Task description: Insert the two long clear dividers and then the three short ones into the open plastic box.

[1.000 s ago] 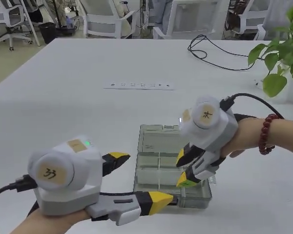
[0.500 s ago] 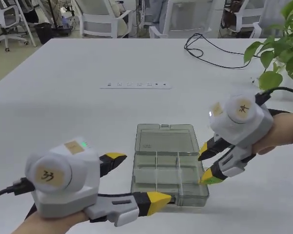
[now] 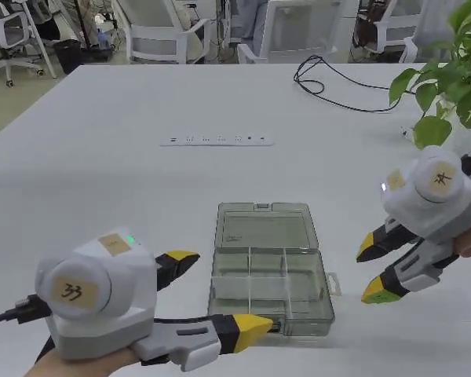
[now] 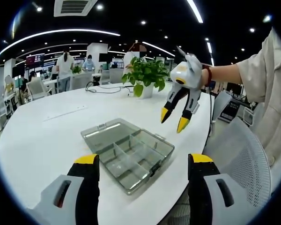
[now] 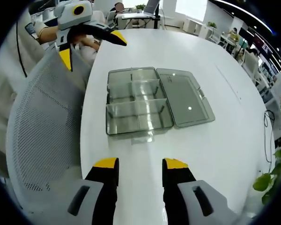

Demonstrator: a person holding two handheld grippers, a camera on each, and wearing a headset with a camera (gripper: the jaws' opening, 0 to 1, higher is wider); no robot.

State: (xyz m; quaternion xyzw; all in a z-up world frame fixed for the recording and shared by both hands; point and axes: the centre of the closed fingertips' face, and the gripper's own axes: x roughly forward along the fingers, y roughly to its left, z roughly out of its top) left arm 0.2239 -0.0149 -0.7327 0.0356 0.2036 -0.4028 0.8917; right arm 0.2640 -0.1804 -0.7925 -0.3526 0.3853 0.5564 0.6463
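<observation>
Head view has the left claw point(image 3: 214, 292) low at the near left, jaws spread wide and empty, its lower yellow tip just beside the near left corner of the open plastic box point(image 3: 326, 305). The right claw point(image 3: 370, 272) hangs off the box's right side, apart from it, jaws also parted and holding nothing. The box sits on the white desk point(image 3: 102, 181) with its lid point(image 3: 263, 228) laid flat on the far side.

Inside the base, clear dividers point(image 3: 250, 276) form a grid of compartments, so the task looks finished or close to it.

The main risk is the left claw's lower tip: a small swing inward would likely shove the light box, and the left gripper view puts it close to the desk's near edge. A divider that is not fully seated could also tip or pop free if the box gets bumped.

Clear plastic on clear plastic makes the count uncertain: I cannot tell whether all five dividers are in, nor whether each sits fully down. A small clear tab point(image 3: 332, 283) at the box's right wall may be a latch; it is too faint to say.
</observation>
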